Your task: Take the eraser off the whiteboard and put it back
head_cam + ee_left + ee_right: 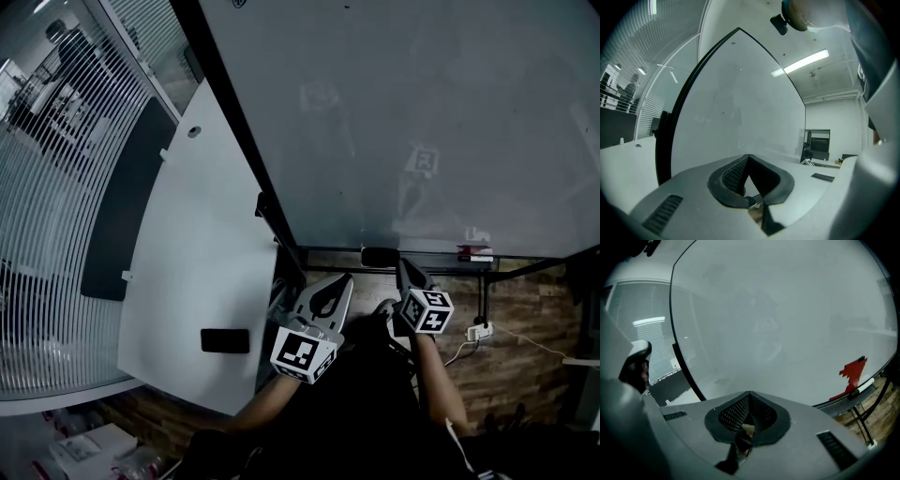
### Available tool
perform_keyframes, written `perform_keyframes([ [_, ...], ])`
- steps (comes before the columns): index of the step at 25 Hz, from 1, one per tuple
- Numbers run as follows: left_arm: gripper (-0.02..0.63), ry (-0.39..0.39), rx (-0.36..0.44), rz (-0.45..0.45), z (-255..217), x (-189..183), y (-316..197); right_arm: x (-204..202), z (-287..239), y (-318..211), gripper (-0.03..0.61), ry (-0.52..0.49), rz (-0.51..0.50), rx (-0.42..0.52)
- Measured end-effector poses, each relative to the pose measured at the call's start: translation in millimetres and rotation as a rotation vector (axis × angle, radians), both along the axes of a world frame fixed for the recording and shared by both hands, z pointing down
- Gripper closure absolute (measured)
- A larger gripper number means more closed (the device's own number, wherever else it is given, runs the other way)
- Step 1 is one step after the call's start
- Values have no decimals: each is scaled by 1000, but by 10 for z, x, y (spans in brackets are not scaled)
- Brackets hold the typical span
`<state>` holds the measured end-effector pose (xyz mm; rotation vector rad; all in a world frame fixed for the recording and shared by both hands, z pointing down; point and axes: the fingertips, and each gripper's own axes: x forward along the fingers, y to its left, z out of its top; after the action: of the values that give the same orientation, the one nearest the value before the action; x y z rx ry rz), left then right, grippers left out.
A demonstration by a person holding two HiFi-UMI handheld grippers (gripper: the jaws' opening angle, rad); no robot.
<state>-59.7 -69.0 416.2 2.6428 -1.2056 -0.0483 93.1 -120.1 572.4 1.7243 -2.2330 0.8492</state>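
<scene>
Left tongs (343,281) and right tongs (402,267) are both sitting pressed together, empty. Eraser (380,256) is resting at the whiteboard (403,112) bottom edge, just beside the right tips. Red item (475,250) and marker (862,387) are lying further right.

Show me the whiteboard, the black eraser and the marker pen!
whiteboard (422,112), head view, bare middle of its writing surface.
black eraser (380,256), head view, middle of its dark body.
marker pen (864,386), right gripper view, middle of its white barrel.
</scene>
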Motion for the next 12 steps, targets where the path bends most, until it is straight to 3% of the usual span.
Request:
perform_keyframes([
  [12, 607, 6, 20, 25, -72, 47, 35, -139, -620, 144, 563, -24, -10, 151],
])
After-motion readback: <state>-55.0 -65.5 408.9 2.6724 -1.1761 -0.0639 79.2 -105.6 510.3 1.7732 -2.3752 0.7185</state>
